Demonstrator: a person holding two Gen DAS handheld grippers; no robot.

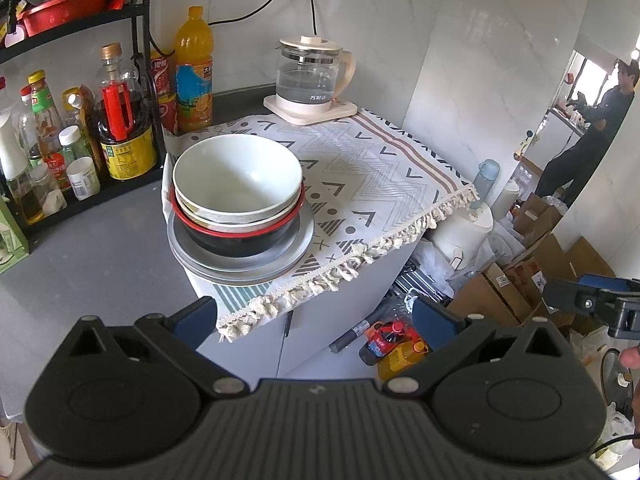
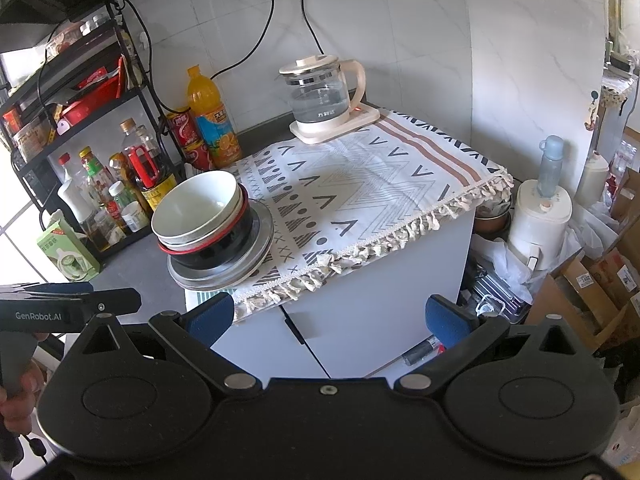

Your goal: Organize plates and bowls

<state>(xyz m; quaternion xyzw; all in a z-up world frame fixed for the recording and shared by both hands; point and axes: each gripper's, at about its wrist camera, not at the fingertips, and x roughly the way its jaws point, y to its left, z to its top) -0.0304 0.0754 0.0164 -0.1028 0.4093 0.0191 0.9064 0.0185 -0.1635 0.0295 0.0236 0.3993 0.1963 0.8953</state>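
left wrist view: the left hand-held gripper (image 1: 314, 318) is spread wide and empty, held short of the stack. the pale bowl (image 1: 237, 178) sits nested in the red-rimmed bowl (image 1: 240, 236) on the metal plates (image 1: 240, 266) at the cloth's (image 1: 380, 176) near-left corner. right wrist view: the right hand-held gripper (image 2: 330, 316) is likewise spread and empty, clear of the cabinet (image 2: 360, 320). stacking appears complete; any next move calls for retreat or a check.

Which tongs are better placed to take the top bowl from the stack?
Probably the left tongs: open, and the white bowl lies almost straight ahead. From the right tongs, also open, it sits off to the left.
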